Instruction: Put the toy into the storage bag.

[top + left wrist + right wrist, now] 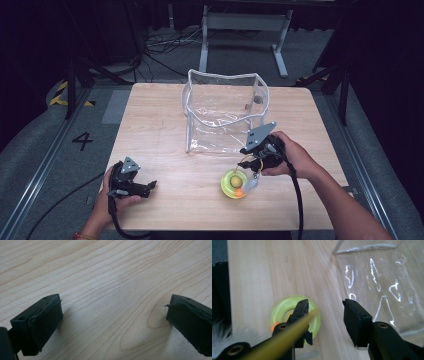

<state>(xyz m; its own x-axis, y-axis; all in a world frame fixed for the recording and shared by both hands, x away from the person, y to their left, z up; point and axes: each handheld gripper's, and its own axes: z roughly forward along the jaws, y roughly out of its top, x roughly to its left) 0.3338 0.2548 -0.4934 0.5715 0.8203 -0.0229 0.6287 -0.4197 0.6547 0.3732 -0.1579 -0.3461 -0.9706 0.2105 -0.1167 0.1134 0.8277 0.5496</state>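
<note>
Fingers first: right gripper (325,317) jaws spread apart, nothing between the pads; a blurred yellow strand (287,336) crosses in front of its left-hand finger (302,315), can't tell if it touches it. Left gripper (112,322) jaws also spread wide, released, bare wood between them.

High view: left gripper (150,186) sits lower left of frame, resting low on the wooden table (155,130), held by the left hand (102,197). Right gripper (252,162) is right of centre, held by the right hand (295,155), tilted down over a yellow-green ring toy (234,184) at lower centre. The toy lies flat on the table, an orange ball (239,192) on its near edge, a whitish fluffy bit just right of it.

Clear plastic bag (225,112) stands open at upper centre of the table, white-trimmed rim, just above the right gripper. Toy lies outside the bag, near its front lower corner.

Right gripper view: ring toy (284,310) left of centre behind the left-hand finger, bag plastic (382,290) at upper right.
</note>
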